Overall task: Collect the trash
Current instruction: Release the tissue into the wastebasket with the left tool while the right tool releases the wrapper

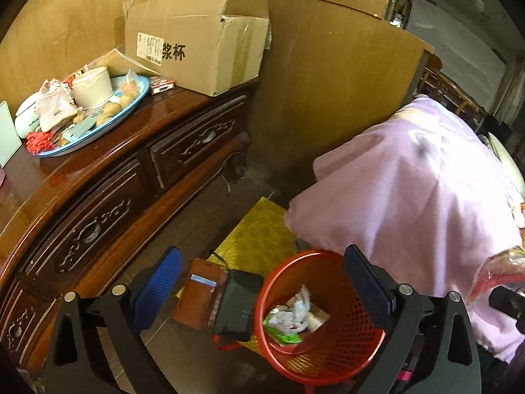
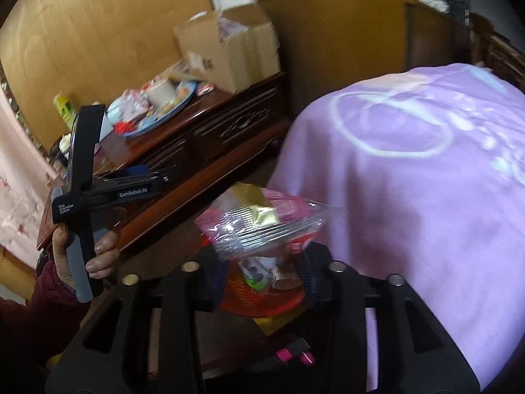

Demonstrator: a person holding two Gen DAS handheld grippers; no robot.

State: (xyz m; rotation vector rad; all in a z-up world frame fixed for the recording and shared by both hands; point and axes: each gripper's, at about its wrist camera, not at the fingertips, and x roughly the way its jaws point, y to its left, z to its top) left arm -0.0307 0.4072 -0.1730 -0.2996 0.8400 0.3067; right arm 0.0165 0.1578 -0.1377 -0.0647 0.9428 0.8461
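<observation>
Red bin [image 1: 328, 321] under wide-apart left jaws; right jaws pinch snack bag [image 2: 262, 226] (crinkly plastic).

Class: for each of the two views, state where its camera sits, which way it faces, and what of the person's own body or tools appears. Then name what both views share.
Left wrist: on the left gripper, looking down at the red basket; its open jaws show.
Right wrist: on the right gripper, jaws shut on a snack bag; the left hand shows.
Shared: basket, wooden cabinet, cardboard box, purple cloth.
</observation>
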